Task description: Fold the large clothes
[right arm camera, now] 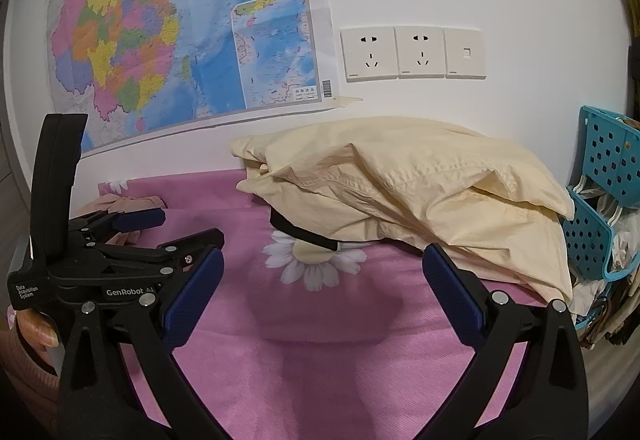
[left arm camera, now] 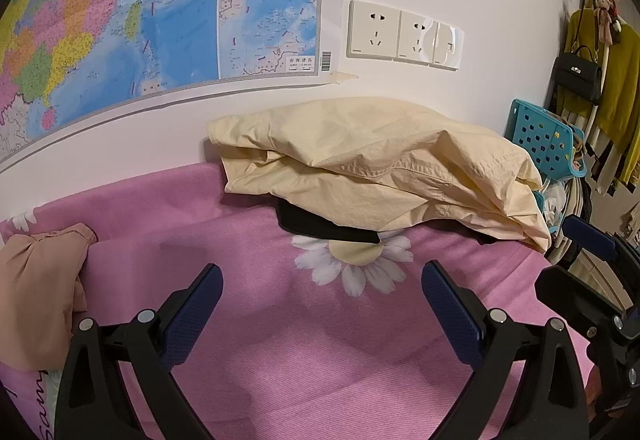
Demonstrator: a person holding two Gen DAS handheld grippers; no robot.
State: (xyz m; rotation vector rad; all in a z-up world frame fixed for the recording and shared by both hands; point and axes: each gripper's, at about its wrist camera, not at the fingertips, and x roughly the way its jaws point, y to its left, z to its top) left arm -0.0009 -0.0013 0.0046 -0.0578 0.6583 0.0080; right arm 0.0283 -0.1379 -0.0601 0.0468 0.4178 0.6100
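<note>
Bedsheet (left arm camera: 280,340), pink w/ a white daisy print (left arm camera: 354,260), fills the lower half of the left wrist view. Left gripper (left arm camera: 322,292) hovers over it, blue-padded fingers (left arm camera: 192,312) spread wide apart, nothing between them. Cream garment (left arm camera: 380,167) lies folded in a loose bundle at the far edge of the bed, against the white wall, resting on top of a black garment (left arm camera: 320,228) that pokes out underneath. Peach garment (left arm camera: 40,288) sits crumpled at the left edge. Map (left arm camera: 140,11) and wall sockets (left arm camera: 404,33) above; teal basket (left arm camera: 544,135) just beside the cream bundle on the right. Part of the right gripper shows at far right.

Right wrist view: right gripper (right arm camera: 322,288) also over the pink sheet (right arm camera: 320,360), fingers (right arm camera: 196,296) wide apart, empty. Cream garment (right arm camera: 420,191) ahead by the wall, black garment (right arm camera: 296,228) under its near-left edge. Left gripper (right arm camera: 180,228) visible at left, lying sideways, near the peach garment (right arm camera: 124,205); a hand (right arm camera: 38,332) grips its handle. Teal basket (right arm camera: 600,199) at right.
</note>
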